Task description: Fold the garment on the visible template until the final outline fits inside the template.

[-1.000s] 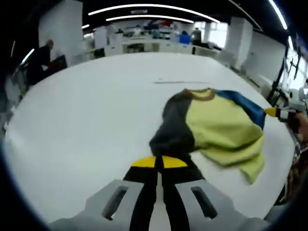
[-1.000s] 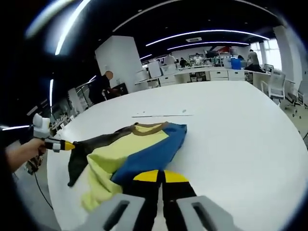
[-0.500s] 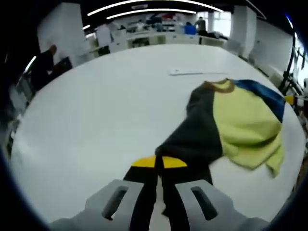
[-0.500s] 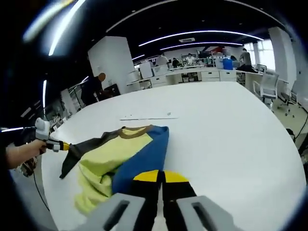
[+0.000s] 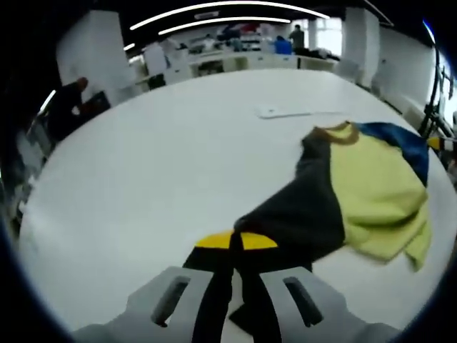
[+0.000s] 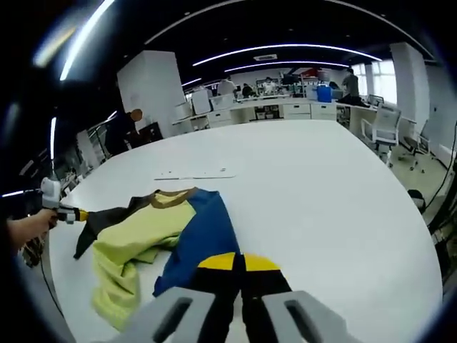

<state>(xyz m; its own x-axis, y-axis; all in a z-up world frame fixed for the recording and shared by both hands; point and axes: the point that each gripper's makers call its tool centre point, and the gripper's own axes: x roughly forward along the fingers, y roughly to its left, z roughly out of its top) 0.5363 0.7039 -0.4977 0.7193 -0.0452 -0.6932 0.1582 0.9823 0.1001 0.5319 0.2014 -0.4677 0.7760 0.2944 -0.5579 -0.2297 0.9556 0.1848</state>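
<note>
The garment lies crumpled on the white table (image 5: pixel 143 186). It has a yellow-green body (image 5: pixel 378 182), a brown collar (image 5: pixel 341 132), a dark grey sleeve (image 5: pixel 296 214) and a blue sleeve (image 5: pixel 401 136). My left gripper (image 5: pixel 235 241) is shut on the dark grey sleeve, which runs up from its yellow tips. In the right gripper view the blue sleeve (image 6: pixel 203 232) leads into my right gripper (image 6: pixel 238 262), which is shut on it. The left gripper (image 6: pixel 71 214) holds the grey sleeve (image 6: pixel 107 218) at the far left. The right gripper's yellow tip (image 5: pixel 437 143) shows at the right edge.
A thin pale strip (image 5: pixel 285 112) lies flat on the table beyond the collar, also visible as the strip (image 6: pixel 189 174). A hand (image 6: pixel 28 229) holds the left gripper. A person (image 6: pixel 125 128) stands by desks at the back. Office chairs (image 6: pixel 382 128) stand past the table's right edge.
The two grippers have drawn apart, each with its sleeve. The garment now lies wider and flatter, with the grey and blue sleeves stretched outward. Both cameras shifted.
</note>
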